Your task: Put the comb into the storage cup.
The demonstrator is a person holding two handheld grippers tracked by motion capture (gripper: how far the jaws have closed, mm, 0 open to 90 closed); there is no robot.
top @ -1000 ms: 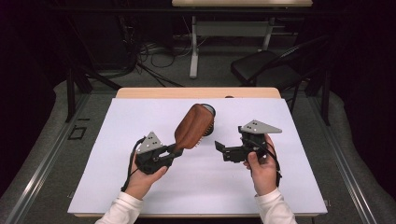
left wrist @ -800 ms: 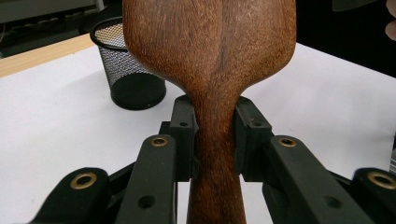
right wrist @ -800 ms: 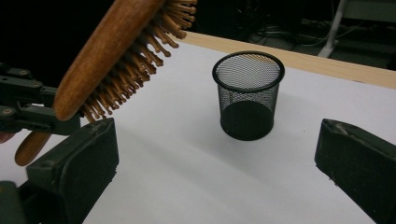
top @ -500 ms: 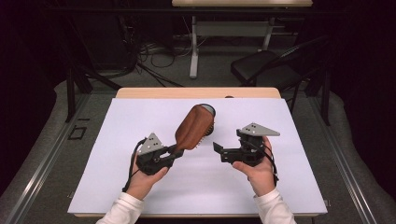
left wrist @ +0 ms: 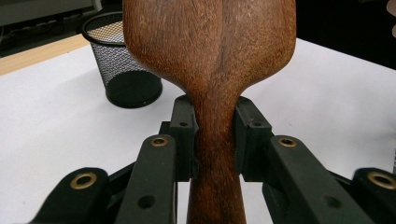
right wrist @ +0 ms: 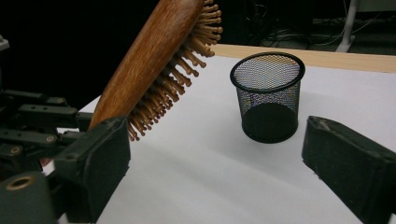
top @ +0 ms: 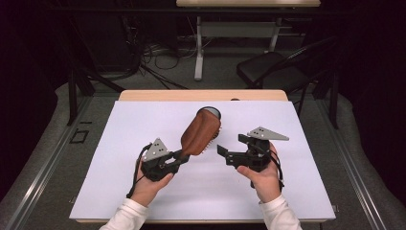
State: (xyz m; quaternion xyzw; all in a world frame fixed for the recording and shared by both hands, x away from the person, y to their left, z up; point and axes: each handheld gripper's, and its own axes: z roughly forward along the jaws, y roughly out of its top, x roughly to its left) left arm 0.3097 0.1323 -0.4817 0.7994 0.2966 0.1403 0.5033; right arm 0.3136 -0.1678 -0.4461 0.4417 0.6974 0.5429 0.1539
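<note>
- Hairbrush (left wrist: pixel 210 56): dark reddish wood, smooth back with visible grain, low sheen; bristle pins wooden.
- Cup (right wrist: pixel 267 95): black wire mesh, metal by appearance, matt.
- Surface (top: pixel 143 120): white covering, smooth and matt; bare pale wood at the far edge.
- Left tool (left wrist: pixel 212 133): black plastic, matt, with brass-coloured rivets.

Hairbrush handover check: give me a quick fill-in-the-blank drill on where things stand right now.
1. The left gripper has its jaws shut on the wooden hairbrush at its ____.
2. The right gripper has its jaws ____, with nothing between them.
3. In the right gripper view, the brush's bristles face toward the black mesh ____ on the white table.
4. That mesh container stands ____ on the table.

Missing words: handle; open; cup; upright
</note>
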